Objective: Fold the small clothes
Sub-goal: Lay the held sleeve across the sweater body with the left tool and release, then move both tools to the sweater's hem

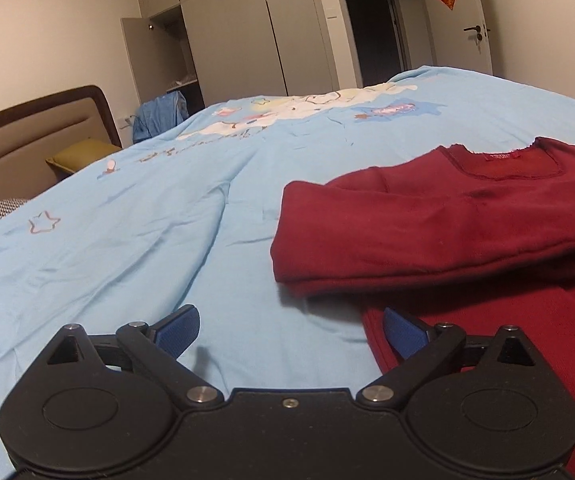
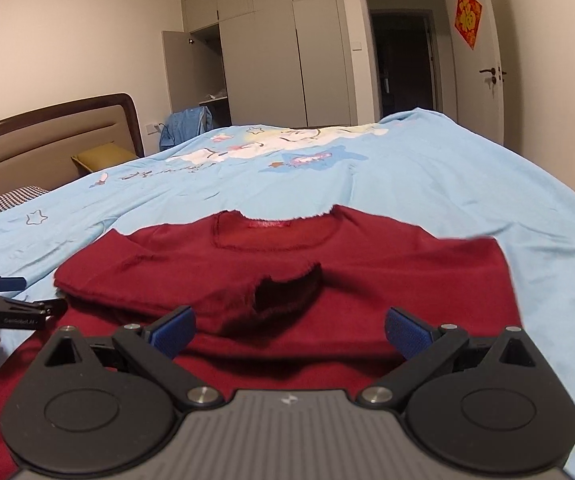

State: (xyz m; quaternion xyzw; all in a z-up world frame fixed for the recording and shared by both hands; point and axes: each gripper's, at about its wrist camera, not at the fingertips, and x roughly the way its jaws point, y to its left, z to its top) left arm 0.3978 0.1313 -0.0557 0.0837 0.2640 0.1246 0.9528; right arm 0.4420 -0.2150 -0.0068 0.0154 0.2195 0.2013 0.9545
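A dark red long-sleeved top (image 2: 367, 272) lies flat on the light blue bedspread (image 2: 427, 168), collar away from me. One sleeve is folded across the chest, and its open cuff (image 2: 287, 284) lies near the middle. My right gripper (image 2: 289, 332) hovers open over the lower body of the top, holding nothing. My left gripper (image 1: 291, 330) is open at the top's (image 1: 447, 232) left edge; its right pad is over the red cloth and its left pad over the bedspread (image 1: 127, 220). The left gripper (image 2: 7, 292) also shows at the left edge of the right wrist view.
A brown padded headboard (image 2: 47, 140) and a yellow cushion (image 2: 103, 158) stand at the left. Behind the bed are grey wardrobes (image 2: 271, 56) with one door open, a dark doorway (image 2: 403, 60) and a white door (image 2: 475, 72). A blue garment (image 2: 185, 124) hangs near the wardrobe.
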